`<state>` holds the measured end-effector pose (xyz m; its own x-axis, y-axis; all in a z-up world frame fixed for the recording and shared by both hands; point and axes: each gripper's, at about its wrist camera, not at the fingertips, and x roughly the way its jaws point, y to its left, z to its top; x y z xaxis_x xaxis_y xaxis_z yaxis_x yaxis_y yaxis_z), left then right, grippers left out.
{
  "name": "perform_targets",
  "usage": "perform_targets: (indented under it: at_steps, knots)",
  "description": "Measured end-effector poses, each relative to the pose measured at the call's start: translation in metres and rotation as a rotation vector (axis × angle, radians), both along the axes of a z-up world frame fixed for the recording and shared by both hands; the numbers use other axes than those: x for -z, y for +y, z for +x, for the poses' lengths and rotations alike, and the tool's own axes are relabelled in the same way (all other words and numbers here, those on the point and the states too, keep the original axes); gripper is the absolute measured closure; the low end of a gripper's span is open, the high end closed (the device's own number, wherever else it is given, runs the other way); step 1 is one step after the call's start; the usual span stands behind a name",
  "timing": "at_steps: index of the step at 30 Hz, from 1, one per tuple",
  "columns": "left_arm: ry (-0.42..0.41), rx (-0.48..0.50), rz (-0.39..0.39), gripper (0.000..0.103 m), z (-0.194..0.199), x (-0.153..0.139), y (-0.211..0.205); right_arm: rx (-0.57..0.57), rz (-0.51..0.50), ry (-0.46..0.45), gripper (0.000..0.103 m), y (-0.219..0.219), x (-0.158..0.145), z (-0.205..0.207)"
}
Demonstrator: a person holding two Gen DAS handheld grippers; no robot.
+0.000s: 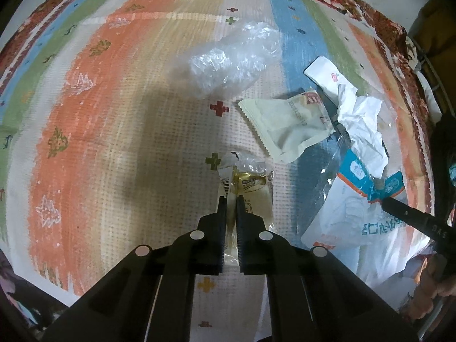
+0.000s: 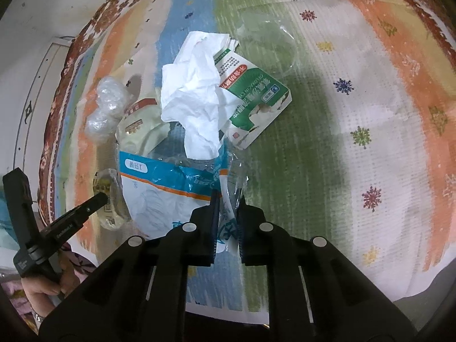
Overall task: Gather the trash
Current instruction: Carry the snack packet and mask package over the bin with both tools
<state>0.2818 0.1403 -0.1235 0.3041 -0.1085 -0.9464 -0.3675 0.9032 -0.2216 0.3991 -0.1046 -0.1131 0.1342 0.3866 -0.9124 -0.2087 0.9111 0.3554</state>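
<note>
A: Which item does each claw hold, and why there?

B: The left gripper (image 1: 230, 199) is clamped on the clear yellow-printed wrapper (image 1: 248, 182), its jaws pinching the wrapper's near end so the flimsy film hangs between the pads rather than sliding on the striped mat (image 1: 114, 114). The right gripper (image 2: 229, 196) is clamped on the blue-and-white plastic bag (image 2: 159, 193), biting at its open rim; judged from the task, this grip serves to hold the bag's mouth open as a receptacle.

A: Where does the remaining trash lie, taking the bag as landmark?

B: The crumpled white tissue (image 2: 196, 97) rests partly on the bag's far edge. The green-and-white box (image 2: 256, 99) lies just beyond the bag, under the tissue's right side. The pale sachet (image 2: 142, 131) touches the bag's far-left corner, and the crumpled clear film (image 2: 107, 105) sits farther left, near the sachet. The yellow-printed wrapper lies just beside the bag's left edge.

A: Likely next step?

B: Probably carrying the wrapper into the bag.
</note>
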Motion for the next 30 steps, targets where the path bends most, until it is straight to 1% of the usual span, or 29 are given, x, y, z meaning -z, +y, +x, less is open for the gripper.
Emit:
perform_targets:
  at_steps: [4, 8, 12, 17, 22, 28, 30]
  knots:
    - [-0.023, -0.012, 0.001, 0.098, 0.001, -0.011, -0.001, -0.015, -0.017, -0.033, 0.095, 0.000, -0.011, -0.005]
    - [-0.031, 0.004, 0.063, 0.098, -0.003, -0.018, -0.009, 0.003, -0.020, -0.059, 0.096, -0.008, -0.022, -0.009]
    - [-0.045, 0.002, 0.036, 0.098, -0.010, -0.026, -0.018, 0.006, -0.017, -0.074, 0.097, -0.013, -0.033, -0.017]
    - [-0.108, 0.008, -0.006, 0.098, -0.025, -0.051, -0.032, 0.009, 0.014, -0.115, 0.098, -0.019, -0.055, -0.033]
    - [-0.164, 0.054, 0.015, 0.098, -0.040, -0.077, -0.047, -0.029, -0.041, -0.201, 0.098, -0.017, -0.074, -0.053]
    - [-0.221, 0.075, -0.008, 0.098, -0.059, -0.099, -0.052, -0.063, -0.085, -0.266, 0.098, -0.024, -0.090, -0.074]
    - [-0.232, 0.096, 0.029, 0.098, -0.067, -0.104, -0.059, -0.074, -0.085, -0.288, 0.098, -0.027, -0.097, -0.082]
